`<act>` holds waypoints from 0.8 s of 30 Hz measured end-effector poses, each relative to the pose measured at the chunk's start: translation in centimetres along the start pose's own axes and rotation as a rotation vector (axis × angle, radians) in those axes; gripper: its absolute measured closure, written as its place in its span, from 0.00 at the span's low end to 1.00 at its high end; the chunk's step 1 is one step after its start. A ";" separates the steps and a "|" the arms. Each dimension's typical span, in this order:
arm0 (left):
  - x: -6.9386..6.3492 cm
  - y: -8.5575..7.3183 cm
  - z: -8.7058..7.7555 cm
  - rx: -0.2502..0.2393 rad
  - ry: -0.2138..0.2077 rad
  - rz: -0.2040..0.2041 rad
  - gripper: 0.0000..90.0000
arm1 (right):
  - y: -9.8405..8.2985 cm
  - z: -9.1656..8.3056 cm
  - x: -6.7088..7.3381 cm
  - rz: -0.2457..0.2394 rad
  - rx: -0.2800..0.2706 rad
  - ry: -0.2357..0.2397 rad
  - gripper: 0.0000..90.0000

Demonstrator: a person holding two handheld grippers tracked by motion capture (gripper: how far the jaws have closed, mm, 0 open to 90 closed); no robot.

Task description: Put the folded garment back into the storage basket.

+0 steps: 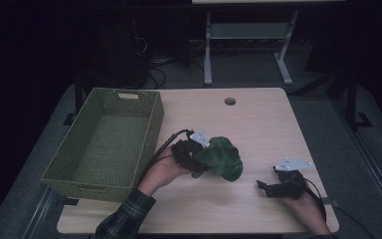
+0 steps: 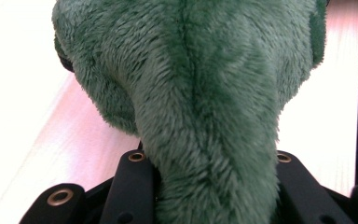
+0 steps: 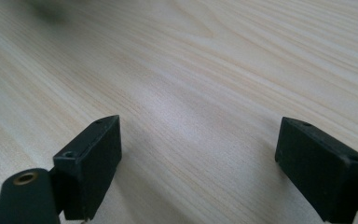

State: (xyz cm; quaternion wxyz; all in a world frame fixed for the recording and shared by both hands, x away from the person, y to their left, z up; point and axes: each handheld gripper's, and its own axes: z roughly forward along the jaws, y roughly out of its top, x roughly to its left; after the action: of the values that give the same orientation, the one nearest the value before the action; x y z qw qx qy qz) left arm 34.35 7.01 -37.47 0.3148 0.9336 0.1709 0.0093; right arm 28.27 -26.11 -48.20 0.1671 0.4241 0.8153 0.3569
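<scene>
Now green plush toy [image 1: 222, 158] pinched in left gripper [image 2: 214, 196] fingers, lengthwise away from them, right gripper [image 3: 198, 158] fingers wide.

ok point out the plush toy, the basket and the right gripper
plush toy [image 1: 223, 157]: high view, middle of its green body
basket [image 1: 155, 122]: high view, right wall
right gripper [image 3: 198, 161]: right gripper view, midway between its open fingertips

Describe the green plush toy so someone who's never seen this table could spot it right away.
Start at the pale wooden table and find the woven green basket on its left side. Just right of the basket, near the table's middle, the left gripper is shut on the plush toy. It is the one soft, furry, dark green lump among hard black tools.
</scene>
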 end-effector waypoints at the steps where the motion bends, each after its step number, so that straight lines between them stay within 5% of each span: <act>1: 0.1 0.1 -0.3 -0.003 0.003 0.001 0.74 | 0.0 0.0 0.0 0.000 0.000 0.000 0.16; 24: 1.4 -0.8 -6.6 -0.033 0.083 -0.029 0.73 | 0.0 0.1 -0.1 0.016 0.013 -0.014 0.09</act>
State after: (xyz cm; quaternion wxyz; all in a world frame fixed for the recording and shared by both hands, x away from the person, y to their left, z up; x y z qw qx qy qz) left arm 34.57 11.88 -32.77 0.3228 0.9246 0.1969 0.0462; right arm 28.39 -26.10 -48.24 0.1671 0.4340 0.8132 0.3498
